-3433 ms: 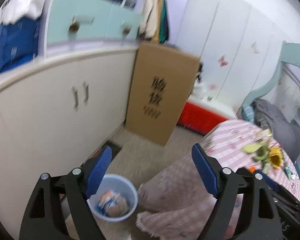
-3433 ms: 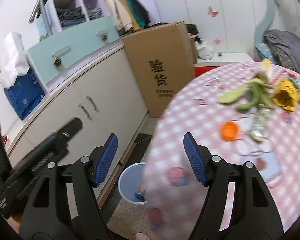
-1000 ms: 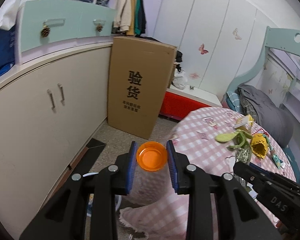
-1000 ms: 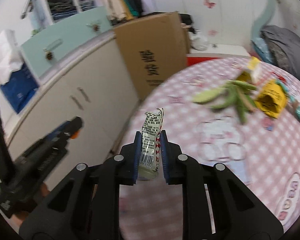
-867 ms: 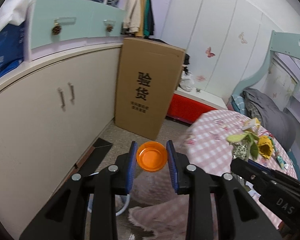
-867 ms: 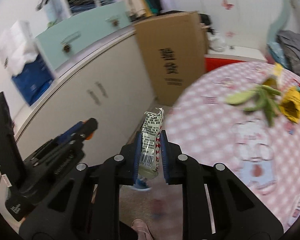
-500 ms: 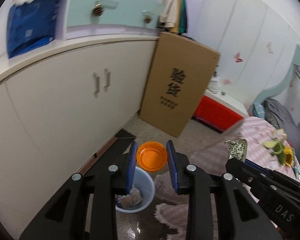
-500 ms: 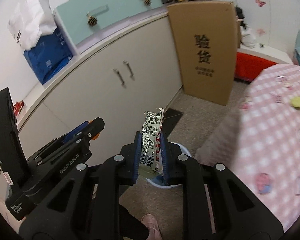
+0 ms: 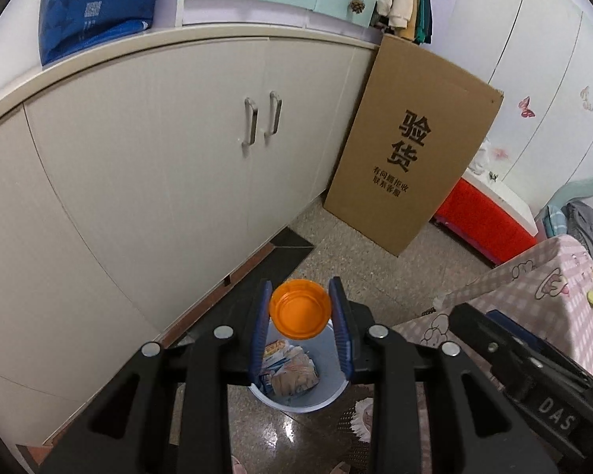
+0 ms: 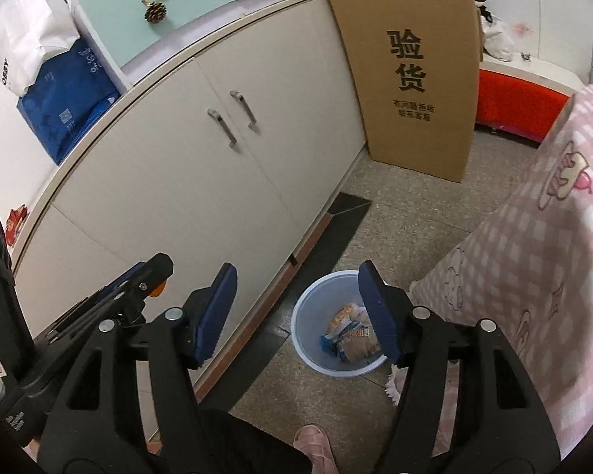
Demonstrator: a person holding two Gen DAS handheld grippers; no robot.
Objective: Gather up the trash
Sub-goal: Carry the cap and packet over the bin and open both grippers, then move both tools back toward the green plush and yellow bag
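My left gripper squeezes the orange cap right above the blue bin, which sits straight below it, while my right gripper is spread wide and holds nothing over that bin.

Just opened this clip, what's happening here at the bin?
A person is clearing trash into a blue bin on the floor beside the cabinet. The left gripper is shut on an orange cap, held over the bin. The right gripper is open and holds nothing, above the bin too. Snack wrappers already lie inside. The pink checked tablecloth hangs just to the right.
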